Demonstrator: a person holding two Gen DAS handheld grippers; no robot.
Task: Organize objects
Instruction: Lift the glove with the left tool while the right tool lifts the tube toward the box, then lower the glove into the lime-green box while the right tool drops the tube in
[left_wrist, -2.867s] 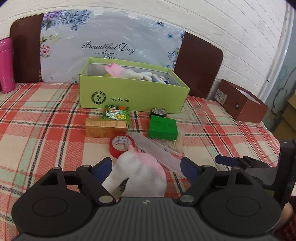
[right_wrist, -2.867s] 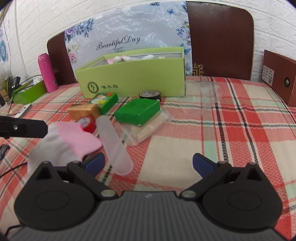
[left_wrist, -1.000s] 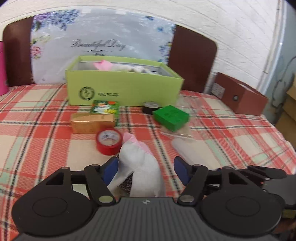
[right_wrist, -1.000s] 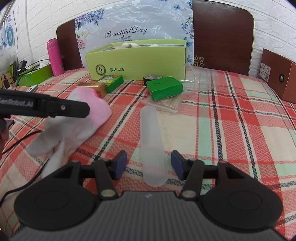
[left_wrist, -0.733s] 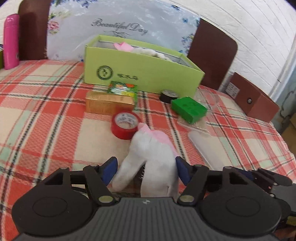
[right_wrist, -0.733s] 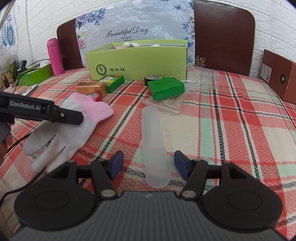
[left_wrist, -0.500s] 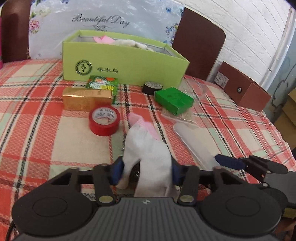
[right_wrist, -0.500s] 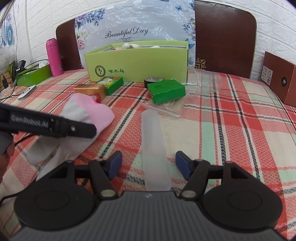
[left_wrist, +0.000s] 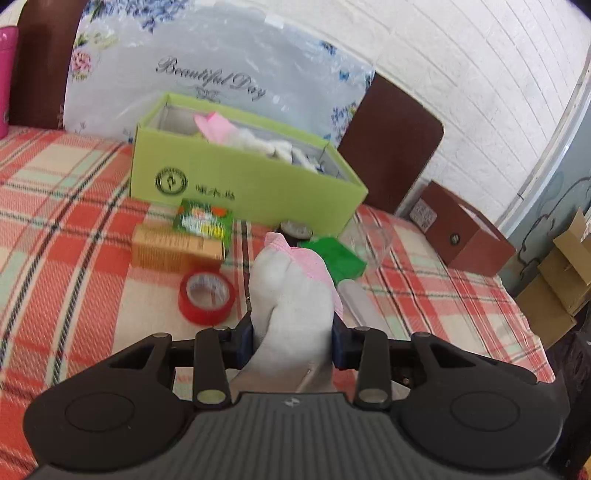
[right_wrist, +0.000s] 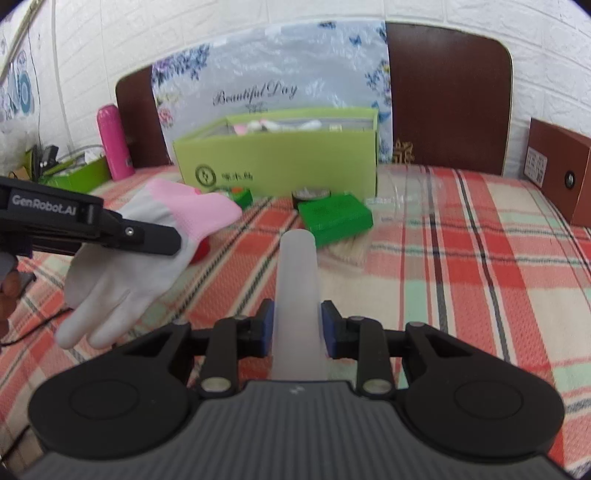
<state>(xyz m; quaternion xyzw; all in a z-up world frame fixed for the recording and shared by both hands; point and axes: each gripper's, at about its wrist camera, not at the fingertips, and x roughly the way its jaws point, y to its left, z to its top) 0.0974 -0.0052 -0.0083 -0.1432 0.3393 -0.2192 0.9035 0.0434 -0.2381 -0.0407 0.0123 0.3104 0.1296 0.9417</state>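
Observation:
My left gripper (left_wrist: 291, 343) is shut on a white glove with a pink cuff (left_wrist: 291, 291) and holds it off the table; the glove also hangs at the left of the right wrist view (right_wrist: 147, 243). My right gripper (right_wrist: 296, 326) is shut on a frosted translucent tube (right_wrist: 297, 273), lifted above the checked cloth. An open light-green box (left_wrist: 240, 181) with gloves inside stands at the back; it also shows in the right wrist view (right_wrist: 280, 158).
On the table lie a red tape roll (left_wrist: 207, 295), a tan box (left_wrist: 173, 245), a small green printed pack (left_wrist: 203, 219), a black tape roll (right_wrist: 310, 194), a green box (right_wrist: 334, 218) and clear plastic packaging (right_wrist: 410, 195). A brown box (right_wrist: 561, 181) stands right, a pink bottle (right_wrist: 112, 142) left.
Both grippers closed: the left on the glove, the right on the tube. Both objects have been lifted off the table.

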